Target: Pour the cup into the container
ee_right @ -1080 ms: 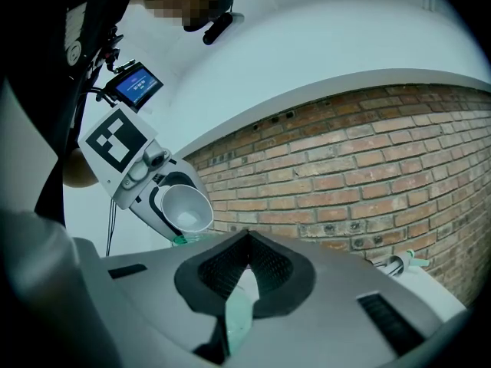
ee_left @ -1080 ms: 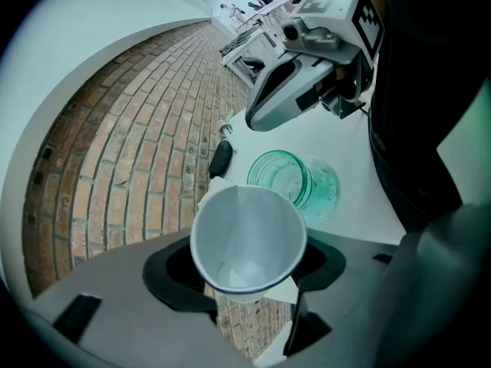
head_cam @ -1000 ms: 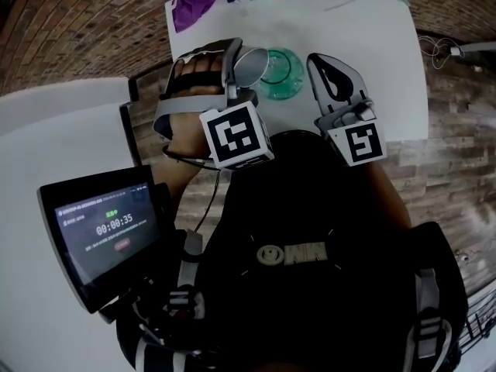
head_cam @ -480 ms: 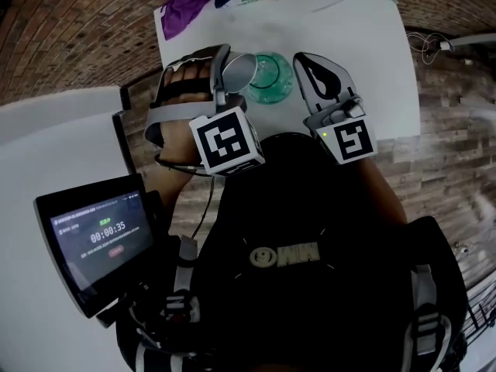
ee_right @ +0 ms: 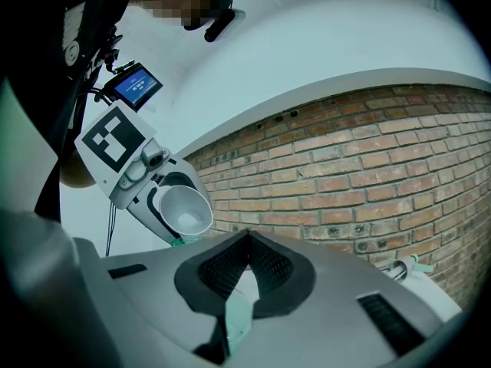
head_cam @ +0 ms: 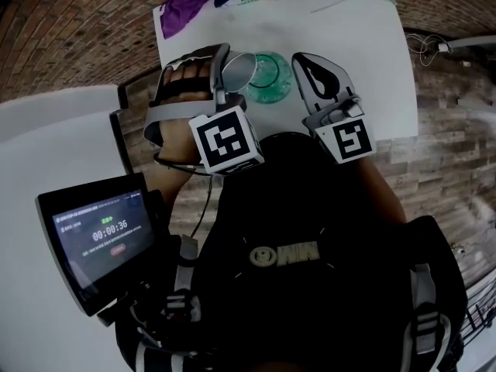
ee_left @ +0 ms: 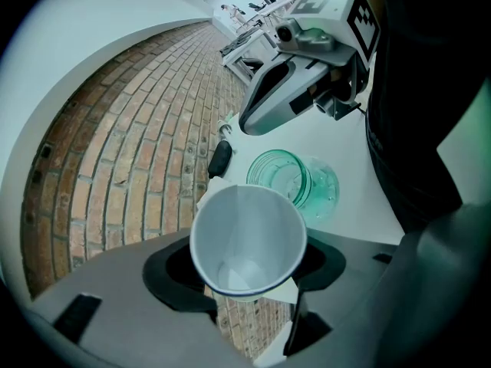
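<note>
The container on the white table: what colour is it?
Container: translucent green; left gripper view.

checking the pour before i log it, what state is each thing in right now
cup: held in the left gripper, tilted, no liquid seen inside
container: upright on the white table, open top, just past the cup
left gripper: shut on the cup
right gripper: shut, nothing held
screen: on, timer showing

Cup (head_cam: 239,70) and right tool (head_cam: 304,59) flank container (head_cam: 274,81); tabletop (head_cam: 341,29) beyond free.
</note>
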A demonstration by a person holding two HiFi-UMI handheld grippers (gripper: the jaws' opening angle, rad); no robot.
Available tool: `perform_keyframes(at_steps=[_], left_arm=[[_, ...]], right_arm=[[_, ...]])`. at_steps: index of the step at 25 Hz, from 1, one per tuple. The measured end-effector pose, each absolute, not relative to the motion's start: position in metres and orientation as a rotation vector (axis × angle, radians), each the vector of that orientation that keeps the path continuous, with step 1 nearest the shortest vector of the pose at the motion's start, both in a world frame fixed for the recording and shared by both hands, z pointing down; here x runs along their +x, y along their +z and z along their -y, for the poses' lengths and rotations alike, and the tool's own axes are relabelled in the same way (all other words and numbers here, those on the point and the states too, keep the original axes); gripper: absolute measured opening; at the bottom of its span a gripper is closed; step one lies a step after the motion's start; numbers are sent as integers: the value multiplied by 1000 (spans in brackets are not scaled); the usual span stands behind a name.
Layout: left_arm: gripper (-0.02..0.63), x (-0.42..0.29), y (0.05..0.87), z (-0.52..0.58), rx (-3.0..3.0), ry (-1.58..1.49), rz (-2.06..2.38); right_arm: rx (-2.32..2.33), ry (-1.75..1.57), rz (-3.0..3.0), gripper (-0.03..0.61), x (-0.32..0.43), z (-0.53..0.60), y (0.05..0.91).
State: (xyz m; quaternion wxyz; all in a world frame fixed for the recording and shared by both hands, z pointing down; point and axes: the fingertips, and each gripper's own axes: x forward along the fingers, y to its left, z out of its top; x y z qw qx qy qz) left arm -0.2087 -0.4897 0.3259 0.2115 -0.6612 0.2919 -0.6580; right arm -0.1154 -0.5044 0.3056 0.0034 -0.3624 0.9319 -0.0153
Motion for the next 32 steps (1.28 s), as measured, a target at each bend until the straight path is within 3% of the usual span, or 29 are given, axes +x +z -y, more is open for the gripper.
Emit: perform_keyframes(at_steps=[32], left_arm=[[291,-211,328,492,-1784,-1874,-764]], right_arm=[[-1134,-43,-2923,5,-117,508,302]])
